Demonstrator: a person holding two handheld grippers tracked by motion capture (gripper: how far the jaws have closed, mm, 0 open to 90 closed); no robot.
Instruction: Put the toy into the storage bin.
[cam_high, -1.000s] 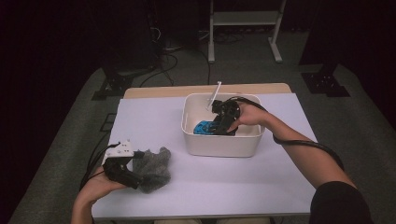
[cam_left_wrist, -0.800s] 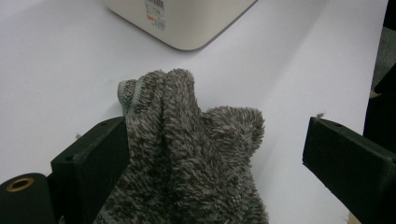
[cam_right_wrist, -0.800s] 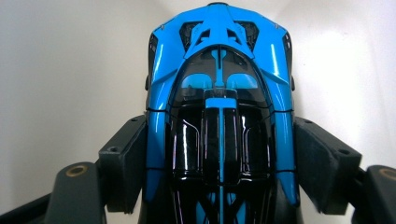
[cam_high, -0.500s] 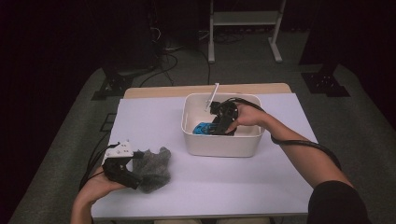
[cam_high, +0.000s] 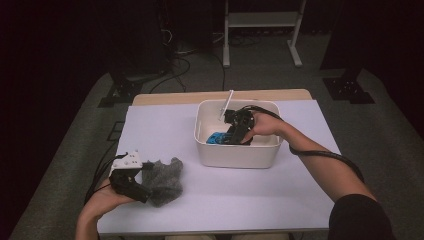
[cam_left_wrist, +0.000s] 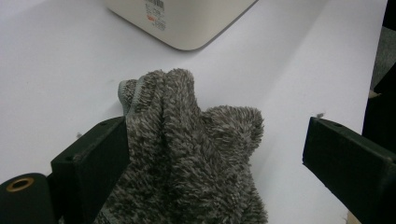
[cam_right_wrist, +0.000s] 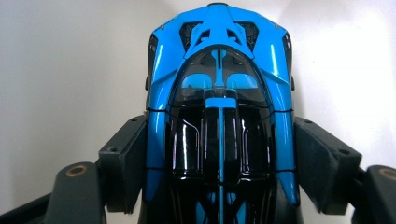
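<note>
Your right tongs (cam_right_wrist: 219, 186) grip the blue toy car (cam_right_wrist: 219, 116) inside the white bin (cam_high: 235, 155), not yet lifted clear; your left tongs (cam_left_wrist: 215, 158) stand open around the grey cloth (cam_left_wrist: 191, 158).

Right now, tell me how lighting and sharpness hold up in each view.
High view: dim, dark surround, soft; table lit. Left gripper view: bright, grey cloth sharp. Right gripper view: glare streaks on the blue toy car, white bin wall washed out.

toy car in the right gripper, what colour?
Bright blue with glossy black panels; the toy car shows best in the right gripper view.
</note>
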